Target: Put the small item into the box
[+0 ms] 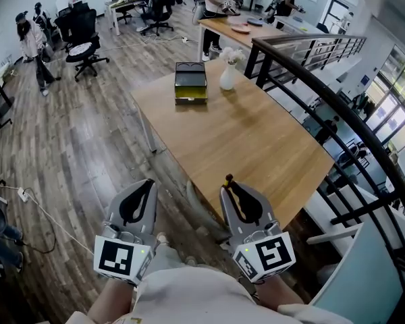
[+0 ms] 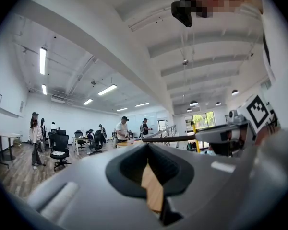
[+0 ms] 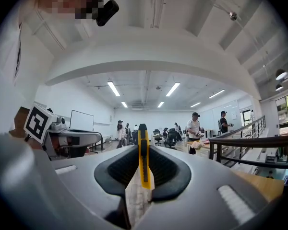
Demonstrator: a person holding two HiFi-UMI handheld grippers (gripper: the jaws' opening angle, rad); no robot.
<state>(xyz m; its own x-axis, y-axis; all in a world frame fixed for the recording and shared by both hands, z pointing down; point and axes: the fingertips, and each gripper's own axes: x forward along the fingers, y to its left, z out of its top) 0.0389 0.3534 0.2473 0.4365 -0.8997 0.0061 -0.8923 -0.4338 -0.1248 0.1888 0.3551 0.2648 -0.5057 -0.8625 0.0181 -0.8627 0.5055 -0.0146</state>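
Note:
In the right gripper view a small yellow and black utility knife stands upright between the dark pads, with my right gripper shut on it. In the head view only the knife's dark tip pokes out above the jaws. My left gripper is held beside it, shut with nothing in it. Both are close to my body, off the near corner of the wooden table. The box, dark with a yellow-green base, sits at the table's far end, well away from both grippers.
A white vase with flowers stands just right of the box. A black railing runs along the table's right side. Office chairs and several people are further back on the wooden floor. A white cable lies on the floor at left.

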